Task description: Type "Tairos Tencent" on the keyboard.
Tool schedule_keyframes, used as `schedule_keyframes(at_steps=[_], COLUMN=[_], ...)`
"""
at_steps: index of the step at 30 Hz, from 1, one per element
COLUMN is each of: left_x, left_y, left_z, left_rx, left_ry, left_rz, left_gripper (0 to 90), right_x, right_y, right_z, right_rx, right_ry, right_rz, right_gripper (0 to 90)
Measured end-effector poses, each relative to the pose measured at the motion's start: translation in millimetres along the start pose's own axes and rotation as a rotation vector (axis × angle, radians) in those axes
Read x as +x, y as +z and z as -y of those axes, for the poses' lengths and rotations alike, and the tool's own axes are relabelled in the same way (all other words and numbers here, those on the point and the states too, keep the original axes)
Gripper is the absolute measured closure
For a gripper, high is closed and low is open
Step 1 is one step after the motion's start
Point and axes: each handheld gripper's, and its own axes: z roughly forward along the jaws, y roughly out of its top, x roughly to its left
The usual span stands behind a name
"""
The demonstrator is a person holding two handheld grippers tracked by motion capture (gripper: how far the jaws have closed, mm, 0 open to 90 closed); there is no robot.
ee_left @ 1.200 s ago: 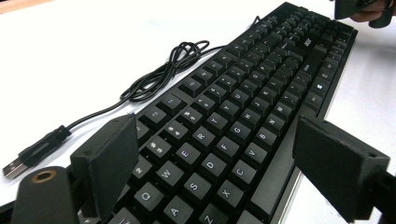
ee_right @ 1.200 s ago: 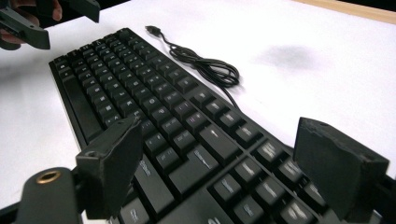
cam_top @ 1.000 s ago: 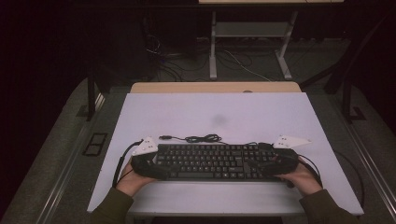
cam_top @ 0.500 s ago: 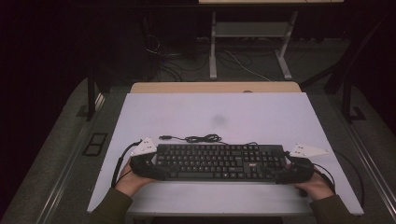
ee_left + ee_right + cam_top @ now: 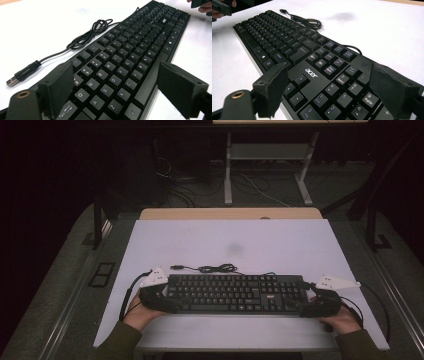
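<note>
A black keyboard (image 5: 235,292) lies across the near part of the white table (image 5: 225,240), and its cable (image 5: 215,268) is coiled just behind it. My left gripper (image 5: 167,302) sits at the keyboard's left end. In the left gripper view the keyboard (image 5: 130,50) runs away between the two wide jaws, with bare table showing between its front edge and one pad (image 5: 180,87); the left gripper (image 5: 120,92) is open. My right gripper (image 5: 300,309) is at the right end, by the number pad. It too straddles the keyboard (image 5: 287,42) with open jaws, right gripper (image 5: 329,92).
The USB plug (image 5: 12,81) lies loose on the table behind the keyboard's left end. A wooden tabletop edge (image 5: 230,213) borders the far side of the white surface. Beyond it stand metal desk legs (image 5: 228,170) and floor cables (image 5: 260,187). Dark floor flanks both sides.
My right hand and gripper have slid to the right, from over the keyboard's right part to its very end. The left gripper and the keyboard have stayed where they were.
</note>
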Motion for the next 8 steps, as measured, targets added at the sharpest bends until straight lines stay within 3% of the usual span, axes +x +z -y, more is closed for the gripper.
schedule_keyframes(at_steps=[8], left_x=[0.0], left_y=[0.2], left_z=[-0.1], left_rx=[0.0], left_ry=[0.001], left_rz=[-0.001], left_gripper=[13.7], right_x=[0.3], right_y=[-0.1], right_z=[-0.2], right_rx=[-0.002], right_ry=[0.001], right_rz=[-0.001], right_gripper=[14.8])
